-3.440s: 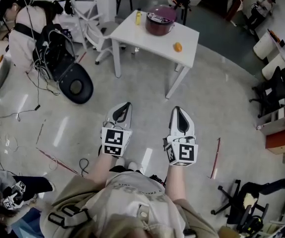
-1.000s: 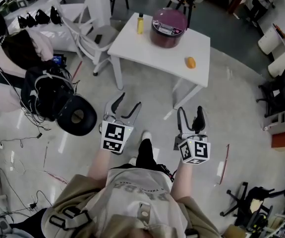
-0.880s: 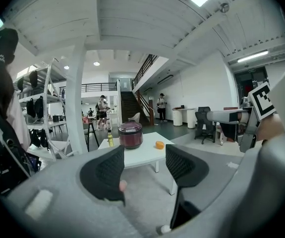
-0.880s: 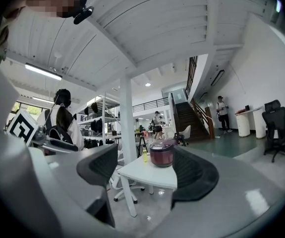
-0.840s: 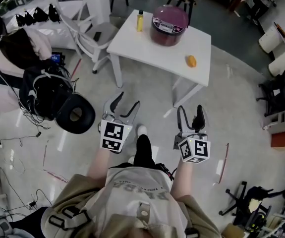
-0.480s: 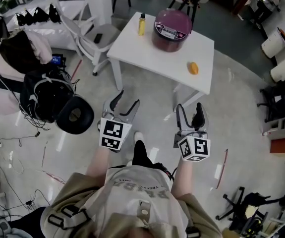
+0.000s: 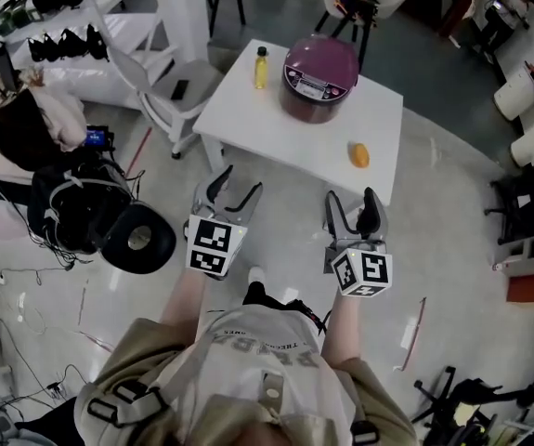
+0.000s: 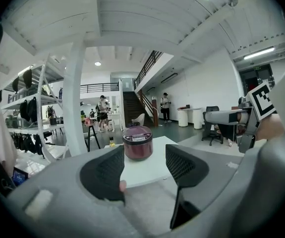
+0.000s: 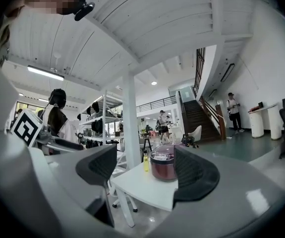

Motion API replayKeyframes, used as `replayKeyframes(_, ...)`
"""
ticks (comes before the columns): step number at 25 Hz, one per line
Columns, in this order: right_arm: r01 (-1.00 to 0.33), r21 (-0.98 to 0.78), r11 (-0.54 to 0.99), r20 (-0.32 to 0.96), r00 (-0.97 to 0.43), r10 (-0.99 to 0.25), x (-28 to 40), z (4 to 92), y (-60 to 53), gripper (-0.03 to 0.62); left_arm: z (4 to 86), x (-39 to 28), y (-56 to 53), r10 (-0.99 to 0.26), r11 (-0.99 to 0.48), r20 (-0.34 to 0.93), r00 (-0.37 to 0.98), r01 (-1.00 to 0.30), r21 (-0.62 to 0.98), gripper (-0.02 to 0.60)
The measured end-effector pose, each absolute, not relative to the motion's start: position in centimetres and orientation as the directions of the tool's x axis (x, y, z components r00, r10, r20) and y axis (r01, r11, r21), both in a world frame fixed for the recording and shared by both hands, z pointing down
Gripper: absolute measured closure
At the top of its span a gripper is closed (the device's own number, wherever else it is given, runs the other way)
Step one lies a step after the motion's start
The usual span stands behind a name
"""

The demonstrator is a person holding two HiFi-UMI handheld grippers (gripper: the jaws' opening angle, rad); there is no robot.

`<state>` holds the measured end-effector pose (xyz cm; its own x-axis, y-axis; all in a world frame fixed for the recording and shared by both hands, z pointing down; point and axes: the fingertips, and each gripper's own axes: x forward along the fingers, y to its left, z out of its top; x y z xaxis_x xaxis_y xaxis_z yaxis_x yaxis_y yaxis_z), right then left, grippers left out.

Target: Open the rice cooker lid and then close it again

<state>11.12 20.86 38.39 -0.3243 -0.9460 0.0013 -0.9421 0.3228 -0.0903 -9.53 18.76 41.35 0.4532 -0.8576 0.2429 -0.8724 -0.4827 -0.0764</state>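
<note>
Ahead, open floor [image 7: 290,219]; table edge [image 7: 290,159]; rice cooker [image 7: 320,74]

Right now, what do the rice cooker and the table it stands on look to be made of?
The rice cooker has a maroon shell with a soft sheen on the domed lid, so likely glossy plastic or coated metal. The table has a smooth, even, matte white top, so probably laminate or painted board. The look leaves it open.
</note>
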Motion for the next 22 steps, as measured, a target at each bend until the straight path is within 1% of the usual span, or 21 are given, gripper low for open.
replayKeyframes(11,-0.906,-0.103,0.410,0.003,-0.412,-0.911,12.2,38.7,12.2,0.237,40.7,-7.8,10.5,-0.877,-0.448,0.251,0.410,-0.886,-0.119,0.310)
replayKeyframes(22,-0.906,-0.115,0.407,0.024,-0.412,-0.911,13.1,39.5,9.2,0.237,41.8,-6.2,7.6,-0.859,-0.476,0.280,0.430,-0.871,-0.125,0.319)
